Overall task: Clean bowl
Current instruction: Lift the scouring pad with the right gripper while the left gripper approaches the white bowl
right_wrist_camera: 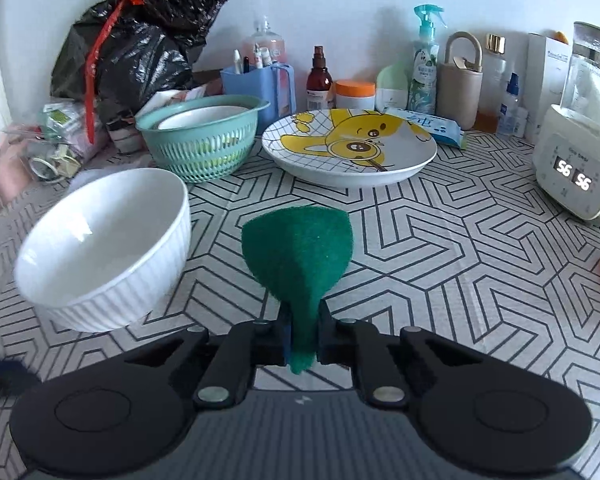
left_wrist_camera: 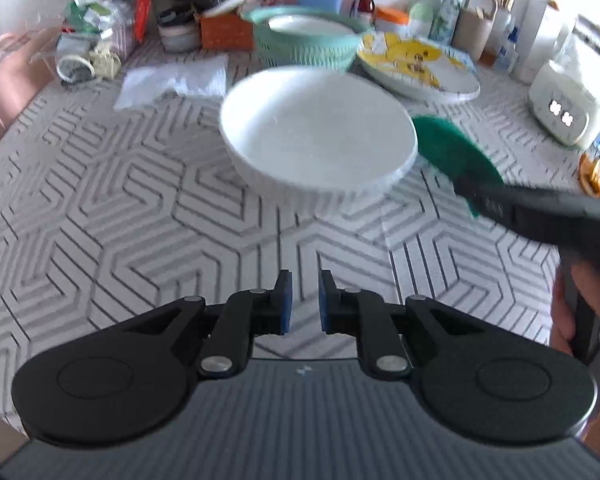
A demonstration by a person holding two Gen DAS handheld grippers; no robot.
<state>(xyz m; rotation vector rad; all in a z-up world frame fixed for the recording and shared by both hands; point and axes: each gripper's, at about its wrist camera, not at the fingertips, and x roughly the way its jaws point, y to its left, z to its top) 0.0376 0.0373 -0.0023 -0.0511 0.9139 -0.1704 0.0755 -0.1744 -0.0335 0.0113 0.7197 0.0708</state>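
A white ribbed bowl [left_wrist_camera: 318, 132] stands empty on the patterned table, ahead of my left gripper [left_wrist_camera: 305, 300]; it also shows in the right wrist view [right_wrist_camera: 104, 240] at the left. My left gripper is open and empty, well short of the bowl. My right gripper [right_wrist_camera: 304, 328] is shut on a green scouring pad [right_wrist_camera: 298, 256], which sticks out forward, to the right of the bowl and apart from it. The pad [left_wrist_camera: 454, 156] and the right gripper's fingers [left_wrist_camera: 500, 204] show at the right of the left wrist view, just off the bowl's rim.
A teal colander [right_wrist_camera: 198, 140] with a white dish inside stands behind the bowl. A cartoon plate [right_wrist_camera: 348, 148] lies to its right. Bottles, a black bag [right_wrist_camera: 140, 32] and a white appliance [right_wrist_camera: 576, 176] line the back and right edges.
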